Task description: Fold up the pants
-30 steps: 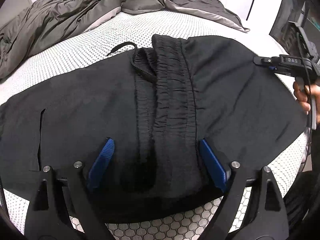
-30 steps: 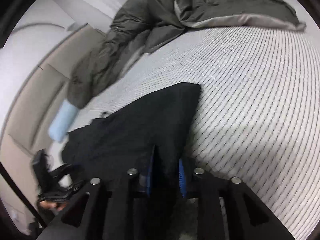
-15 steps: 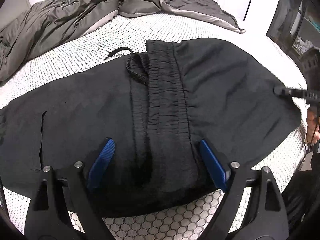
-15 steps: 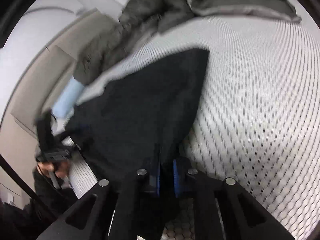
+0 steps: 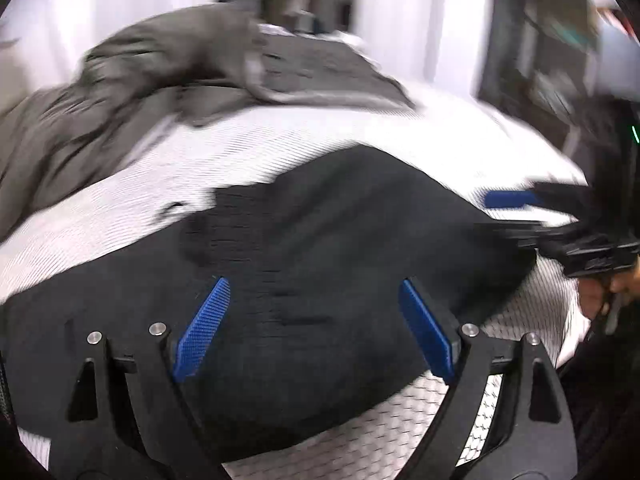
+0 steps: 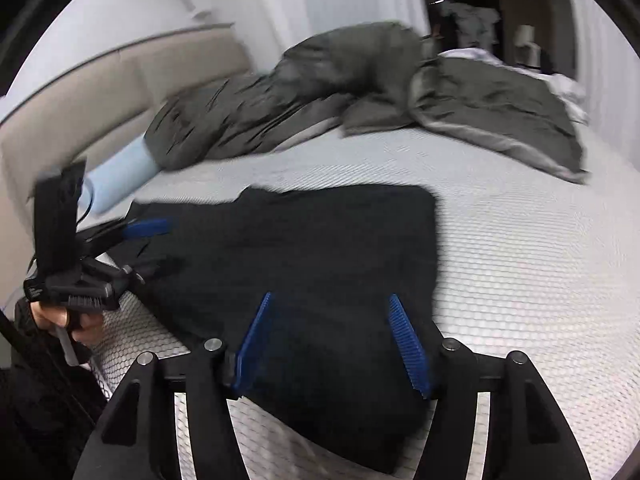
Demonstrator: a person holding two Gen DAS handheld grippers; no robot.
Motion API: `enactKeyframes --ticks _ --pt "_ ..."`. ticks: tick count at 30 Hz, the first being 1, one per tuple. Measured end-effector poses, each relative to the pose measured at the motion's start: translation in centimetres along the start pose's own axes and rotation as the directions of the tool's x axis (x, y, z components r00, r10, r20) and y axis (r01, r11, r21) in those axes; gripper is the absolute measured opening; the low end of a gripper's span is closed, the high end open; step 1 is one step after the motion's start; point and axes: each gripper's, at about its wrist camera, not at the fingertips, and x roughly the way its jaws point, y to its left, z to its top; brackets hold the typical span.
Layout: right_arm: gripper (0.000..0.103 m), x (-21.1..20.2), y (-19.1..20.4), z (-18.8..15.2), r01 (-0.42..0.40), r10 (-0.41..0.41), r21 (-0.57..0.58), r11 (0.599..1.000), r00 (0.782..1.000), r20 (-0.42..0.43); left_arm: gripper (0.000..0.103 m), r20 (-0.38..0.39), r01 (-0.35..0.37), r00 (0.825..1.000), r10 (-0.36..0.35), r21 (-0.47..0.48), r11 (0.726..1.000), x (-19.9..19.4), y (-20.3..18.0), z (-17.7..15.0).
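The left gripper [image 5: 314, 320] has its jaws wide apart, with nothing pinched between them. The black pants [image 5: 320, 240] lie flat on the white mattress [image 5: 280, 148], filling the space between these jaws and spreading past both blue pads [image 5: 202, 330]. Whether the pads press on the cloth cannot be told through the blur. Beyond the jaws, at the far side of the bed, sits a rumpled grey blanket [image 5: 168, 80]. Off to the right of the jaws, the other gripper shows at the pants' edge, blurred.

The right gripper [image 6: 332, 340] also has its jaws spread apart and holds nothing. The pants [image 6: 320, 248] lie between and ahead of these jaws, folded into a broad dark slab on the mattress [image 6: 520, 280]. To the left of the jaws, the left gripper is seen from the side, held in a hand [image 6: 64, 320] at the bed's edge. Ahead and left lies a pale blue pillow [image 6: 120, 172] against a beige headboard [image 6: 100, 80]; the blanket [image 6: 360, 80] stretches across behind.
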Motion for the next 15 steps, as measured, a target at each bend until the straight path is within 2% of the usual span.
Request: enactKeyframes --ticks 2,3,5,7,8,9,10,11,13,15 --pt "0.061 2.6 1.5 -0.3 -0.005 0.003 -0.034 0.999 0.999 -0.055 0.071 -0.087 0.005 0.996 0.002 0.087 0.996 2.2 -1.5 -0.5" --pt "0.057 3.9 1.8 -0.8 -0.004 -0.001 -0.051 0.999 0.995 -0.098 0.059 -0.141 0.007 0.990 0.008 0.106 0.994 3.4 -1.8 -0.9" --pt "0.054 6.8 2.4 -1.9 0.046 -0.064 -0.104 0.994 0.982 -0.177 0.058 -0.179 0.007 0.984 0.012 0.108 0.994 4.2 -1.2 -1.9" --pt "0.052 6.5 2.1 -2.9 0.083 -0.107 -0.142 0.986 0.980 -0.166 0.058 -0.179 0.021 0.984 -0.002 0.106 0.994 3.3 -0.4 -2.6" --pt "0.053 5.5 1.6 -3.3 0.128 -0.155 -0.168 0.977 0.976 -0.155 0.058 -0.171 0.015 0.985 0.003 0.100 0.995 2.7 0.3 -3.1" --pt "0.053 4.5 1.0 -3.9 0.208 -0.237 -0.196 0.958 0.962 -0.137 0.058 -0.165 0.004 0.986 0.011 0.091 0.996 2.1 1.0 -3.4" --pt "0.059 4.1 0.3 -4.1 0.251 -0.280 -0.198 0.947 0.951 -0.132 0.059 -0.161 -0.009 0.987 0.022 0.083 0.996 1.7 1.7 -3.7" --pt "0.061 3.2 -1.5 -4.6 0.227 -0.244 -0.121 0.966 0.958 -0.152 0.059 -0.159 -0.035 0.986 0.046 0.072 0.997 1.4 2.2 -3.8" --pt "0.059 2.2 -3.5 -4.6 0.205 -0.203 -0.005 0.979 0.967 -0.153 0.059 -0.158 -0.046 0.986 0.054 0.053 0.998 0.9 2.9 -3.3" --pt "0.059 0.8 -3.3 -3.5 0.181 -0.179 0.022 0.983 0.980 -0.087 0.059 -0.108 -0.052 0.993 0.054 0.022 0.998 -0.6 3.4 -2.1"
